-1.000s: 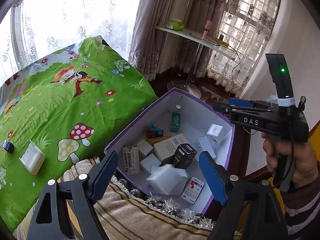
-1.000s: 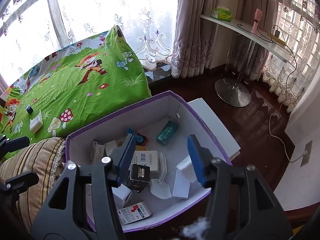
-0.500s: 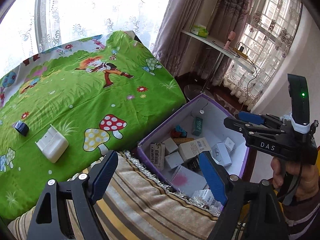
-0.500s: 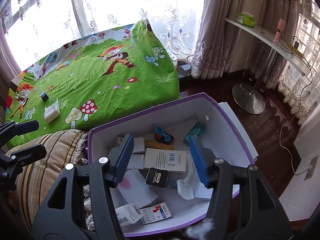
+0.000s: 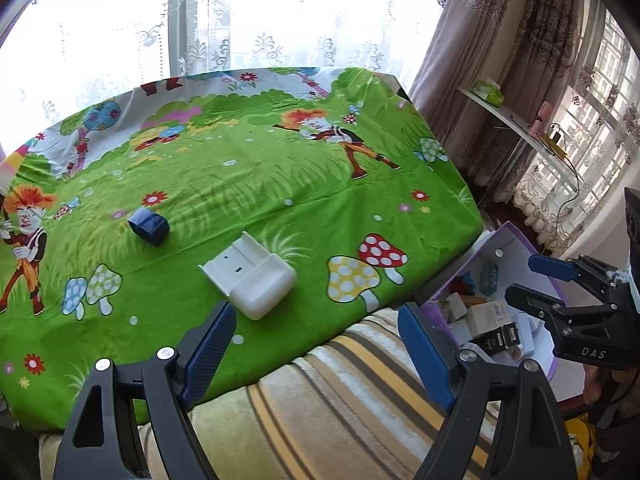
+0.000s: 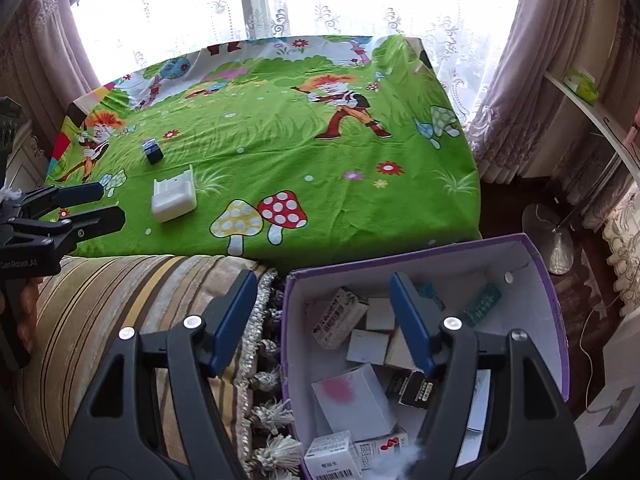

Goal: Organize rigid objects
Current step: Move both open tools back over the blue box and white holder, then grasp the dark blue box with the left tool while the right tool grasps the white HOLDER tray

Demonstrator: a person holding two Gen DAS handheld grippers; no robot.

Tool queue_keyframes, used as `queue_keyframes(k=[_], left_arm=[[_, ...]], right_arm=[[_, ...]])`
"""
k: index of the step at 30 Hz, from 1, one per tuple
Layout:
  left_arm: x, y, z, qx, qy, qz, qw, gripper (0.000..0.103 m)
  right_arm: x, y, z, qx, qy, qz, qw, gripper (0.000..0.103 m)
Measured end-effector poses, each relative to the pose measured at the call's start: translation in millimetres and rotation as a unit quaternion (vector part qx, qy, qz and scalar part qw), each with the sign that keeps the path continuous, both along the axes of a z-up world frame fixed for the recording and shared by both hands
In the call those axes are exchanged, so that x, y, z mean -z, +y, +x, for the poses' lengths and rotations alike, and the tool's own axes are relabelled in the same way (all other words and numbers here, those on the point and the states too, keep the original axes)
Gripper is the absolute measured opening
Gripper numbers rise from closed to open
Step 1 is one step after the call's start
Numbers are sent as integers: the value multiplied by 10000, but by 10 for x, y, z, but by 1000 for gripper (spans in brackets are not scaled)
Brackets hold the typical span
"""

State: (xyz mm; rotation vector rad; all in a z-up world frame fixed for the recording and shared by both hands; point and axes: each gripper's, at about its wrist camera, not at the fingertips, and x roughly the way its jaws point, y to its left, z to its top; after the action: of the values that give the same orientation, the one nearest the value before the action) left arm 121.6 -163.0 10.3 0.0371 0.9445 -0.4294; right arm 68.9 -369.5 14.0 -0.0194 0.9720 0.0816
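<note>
On the green cartoon-printed cloth (image 5: 280,184), two loose items are seen: a white plastic device (image 5: 251,280) lying flat and, beyond it to the left, a small dark blue box (image 5: 149,225), the two apart from each other. The left gripper (image 5: 316,344) is held above the near edge of the cloth, over a striped cushion (image 5: 344,408); its blue-padded jaws are spread wide and nothing is held between them. The white device lies just ahead of its left pad.

To the right, a purple-walled box (image 6: 548,292) is set beside the cushion's tasselled fringe. Many small cartons are piled inside it, among them a white carton with a pink blotch (image 6: 354,400), a black carton (image 6: 414,390) and a teal packet (image 6: 482,305). The right gripper (image 6: 324,320) is held over the box's left rim, its jaws likewise wide apart and empty. A white shelf (image 5: 520,130) is visible by the curtains.
</note>
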Motion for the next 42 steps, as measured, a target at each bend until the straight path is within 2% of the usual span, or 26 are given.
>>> queue_keyframes(k=[9, 17, 26, 34, 42], left_arm=[[151, 687, 405, -412, 6, 193, 9990, 84], [330, 1036, 843, -312, 119, 340, 9989, 84], [537, 1072, 1312, 230, 19, 671, 9975, 84], [782, 1059, 1686, 450, 175, 767, 9959, 84], [926, 1034, 1864, 717, 337, 702, 9944, 84]], right_arm=[[115, 691, 431, -927, 273, -28, 9953, 73], [340, 1196, 821, -1404, 634, 72, 9880, 76], [558, 1531, 1161, -1532, 847, 121, 9845, 76], [781, 1671, 1434, -1473, 1086, 52, 9831, 76], [912, 1786, 1557, -1539, 1211, -100, 9806, 76]])
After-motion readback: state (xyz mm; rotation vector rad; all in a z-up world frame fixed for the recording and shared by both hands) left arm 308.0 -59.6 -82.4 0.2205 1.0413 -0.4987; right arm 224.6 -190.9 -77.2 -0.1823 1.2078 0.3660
